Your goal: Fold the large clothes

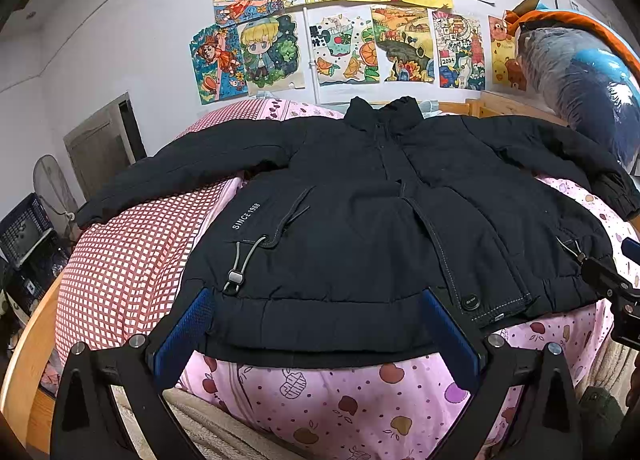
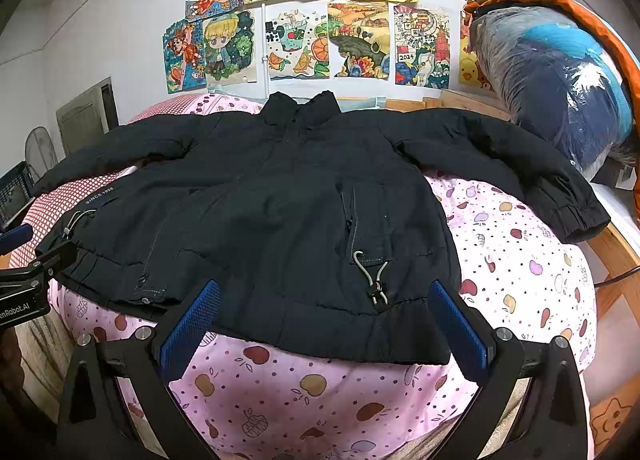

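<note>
A large black padded jacket (image 1: 360,219) lies spread flat, front up, on the bed, sleeves out to both sides and collar toward the wall; it also shows in the right wrist view (image 2: 304,211). My left gripper (image 1: 316,324) is open, its blue pads straddling the left part of the hem. My right gripper (image 2: 324,312) is open over the right part of the hem near the drawcord toggle (image 2: 376,280). Each gripper shows at the edge of the other's view: the right one (image 1: 612,288) and the left one (image 2: 36,272). Neither holds anything.
The bed has a pink fruit-print cover (image 1: 360,400) and a red checked quilt (image 1: 132,260). A wooden bed frame (image 2: 616,256) runs on the right. A bagged bundle of bedding (image 2: 560,83) sits at the far right. Drawings (image 1: 360,39) hang on the wall.
</note>
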Available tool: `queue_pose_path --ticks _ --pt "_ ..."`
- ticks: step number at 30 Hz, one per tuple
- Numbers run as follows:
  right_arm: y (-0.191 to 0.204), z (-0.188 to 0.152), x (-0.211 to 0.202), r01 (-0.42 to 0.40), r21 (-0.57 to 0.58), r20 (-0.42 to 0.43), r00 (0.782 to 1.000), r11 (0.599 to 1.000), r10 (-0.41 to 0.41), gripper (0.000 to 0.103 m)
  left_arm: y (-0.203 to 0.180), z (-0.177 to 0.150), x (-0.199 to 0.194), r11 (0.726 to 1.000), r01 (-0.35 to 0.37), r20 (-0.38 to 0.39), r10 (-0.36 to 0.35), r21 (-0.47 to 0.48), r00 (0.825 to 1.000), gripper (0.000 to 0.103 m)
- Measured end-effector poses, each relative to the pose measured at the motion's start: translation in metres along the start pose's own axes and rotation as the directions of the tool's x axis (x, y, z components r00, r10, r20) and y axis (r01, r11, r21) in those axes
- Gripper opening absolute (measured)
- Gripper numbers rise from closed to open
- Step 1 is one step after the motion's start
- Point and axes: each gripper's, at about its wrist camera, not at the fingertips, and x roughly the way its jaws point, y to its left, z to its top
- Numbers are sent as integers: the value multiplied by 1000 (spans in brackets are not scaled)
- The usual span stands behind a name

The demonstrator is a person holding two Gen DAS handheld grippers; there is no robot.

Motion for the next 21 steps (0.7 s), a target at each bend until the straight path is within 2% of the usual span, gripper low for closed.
queue_pose_path --ticks 21 --pt "-1 1 -1 -2 2 -2 1000 1000 2 102 -1 0 -1 1000 -1 -2 1 0 1000 103"
